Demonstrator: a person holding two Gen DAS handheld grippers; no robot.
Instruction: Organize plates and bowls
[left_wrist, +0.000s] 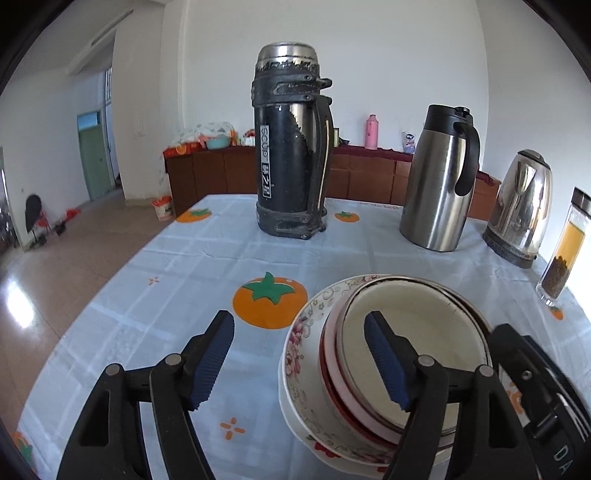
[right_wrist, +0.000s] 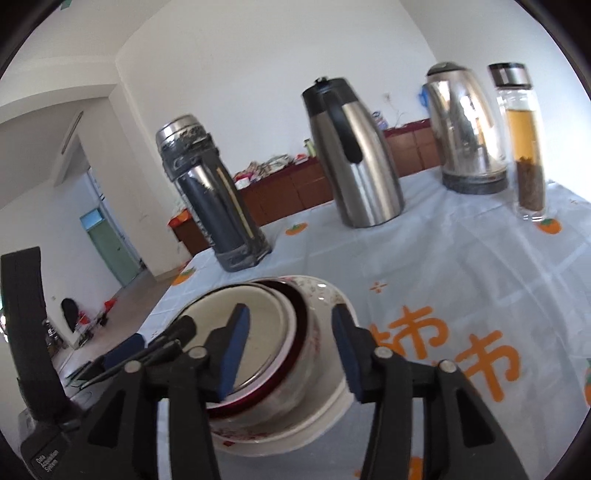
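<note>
With the cream metal bowl (left_wrist: 413, 332) nested in a red-rimmed bowl (left_wrist: 334, 384) inside the floral china bowl (left_wrist: 301, 354) on the persimmon-print tablecloth (left_wrist: 166, 295), left gripper (left_wrist: 301, 363) and right gripper (right_wrist: 291, 354) stand apart, empty; stacking looks finished.

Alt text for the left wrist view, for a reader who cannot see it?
A nested stack of bowls sits on a table with a persimmon-print cloth; the open left gripper is low in front, its right finger over the stack, gripping nothing. Behind stand a black flask, steel jug, kettle and tea bottle.
</note>
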